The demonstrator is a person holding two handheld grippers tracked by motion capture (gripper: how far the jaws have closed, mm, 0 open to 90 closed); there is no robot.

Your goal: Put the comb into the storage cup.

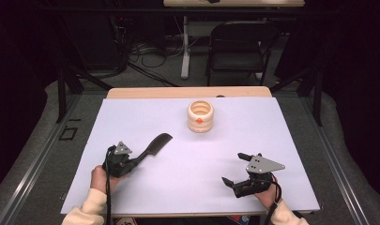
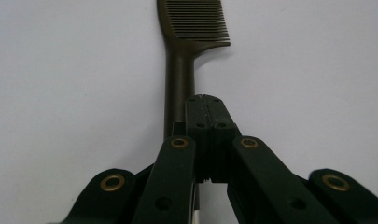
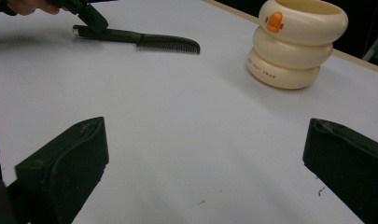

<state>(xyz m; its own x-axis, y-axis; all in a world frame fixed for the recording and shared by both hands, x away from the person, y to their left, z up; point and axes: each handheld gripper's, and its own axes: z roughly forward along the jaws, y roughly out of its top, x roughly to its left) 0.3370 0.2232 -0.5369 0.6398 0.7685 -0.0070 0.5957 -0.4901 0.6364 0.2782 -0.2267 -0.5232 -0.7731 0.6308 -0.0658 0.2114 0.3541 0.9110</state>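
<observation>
Two hand-held grippers rest low on a white table, the left one clamped on a dark comb.

High view: the right gripper (image 1: 231,168), jaws spread wide and empty, sits at the near right; the left gripper (image 1: 140,157), at the near left, pinches the handle of the comb (image 1: 155,144), whose teeth point toward a cream ribbed cup (image 1: 200,116) standing farther back on the table (image 1: 253,126).
Left gripper view: closed jaws meet beside the comb (image 2: 179,74) handle, comb lying flat.
Right gripper view: open jaws frame bare tabletop; the comb (image 3: 144,40) lies far left, cup (image 3: 296,42) far right.
</observation>
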